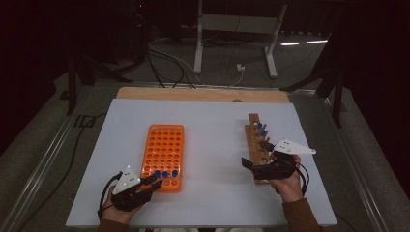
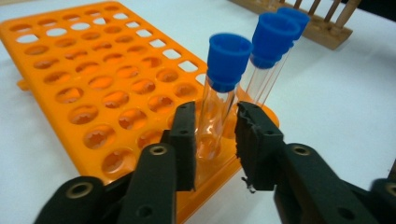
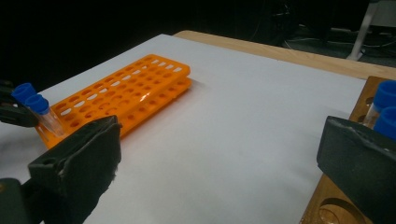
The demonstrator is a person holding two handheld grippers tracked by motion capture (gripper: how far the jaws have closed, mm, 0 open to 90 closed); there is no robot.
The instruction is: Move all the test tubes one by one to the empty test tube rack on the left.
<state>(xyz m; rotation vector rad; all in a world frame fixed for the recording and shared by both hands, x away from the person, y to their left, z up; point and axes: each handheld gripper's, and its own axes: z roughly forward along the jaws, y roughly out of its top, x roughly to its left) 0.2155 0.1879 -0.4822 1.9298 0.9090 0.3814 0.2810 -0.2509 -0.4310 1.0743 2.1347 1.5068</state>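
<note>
An orange tube rack (image 1: 164, 145) lies left of the middle of the white table. Three clear tubes with blue caps (image 1: 165, 173) stand in its nearest row. My left gripper (image 1: 154, 181) is at that row. In the left gripper view its jaws (image 2: 215, 133) stand on either side of the nearest capped tube (image 2: 224, 79), with a thin gap at each pad, so it is open. The other two tubes (image 2: 275, 37) stand just behind. My right gripper (image 1: 256, 154) hangs wide open over the near end of the wooden rack (image 1: 254, 145), which holds blue-capped tubes (image 1: 261, 129) at its far end.
The white sheet (image 1: 212, 198) covers a wooden board (image 1: 203, 94) whose back edge shows. Between the two racks is bare sheet (image 3: 243, 116). Cables and a metal stand (image 1: 237, 24) are on the dark floor beyond the table.
</note>
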